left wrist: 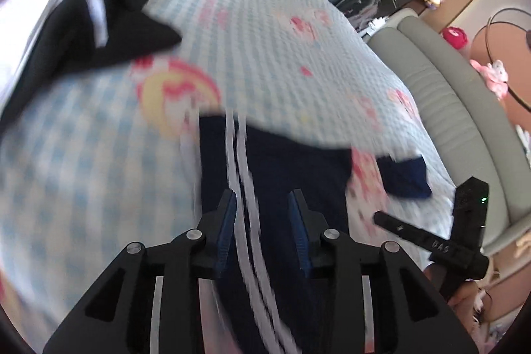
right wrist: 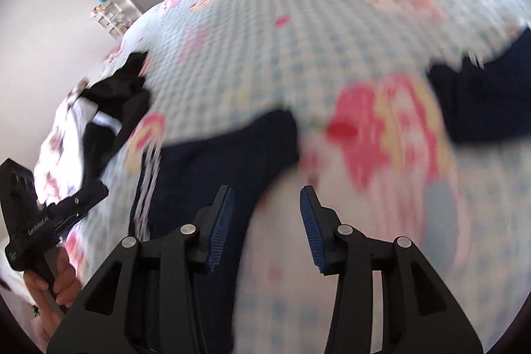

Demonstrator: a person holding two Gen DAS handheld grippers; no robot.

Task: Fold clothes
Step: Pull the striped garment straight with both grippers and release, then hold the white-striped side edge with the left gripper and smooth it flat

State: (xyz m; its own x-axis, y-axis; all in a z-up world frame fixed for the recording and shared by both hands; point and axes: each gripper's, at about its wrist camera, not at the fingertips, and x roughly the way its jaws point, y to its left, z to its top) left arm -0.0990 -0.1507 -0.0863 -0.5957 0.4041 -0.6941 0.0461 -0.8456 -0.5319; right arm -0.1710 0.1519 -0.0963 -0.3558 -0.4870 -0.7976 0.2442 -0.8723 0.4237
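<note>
Off to the left, a black garment (left wrist: 89, 32) lay bunched on the checked bedspread (left wrist: 265, 32), probably waiting its turn. You held the left gripper (left wrist: 262, 231) above the navy white-striped garment (left wrist: 278, 175), fingers spread and pinching nothing, so the cloth lay free on the bed. Your right gripper (right wrist: 267, 221) hung likewise parted and empty, over the garment's right edge, seemingly ready for a fresh hold.

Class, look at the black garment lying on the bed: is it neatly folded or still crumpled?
Crumpled: the black garment lies bunched in an uneven heap on the bedspread.
</note>
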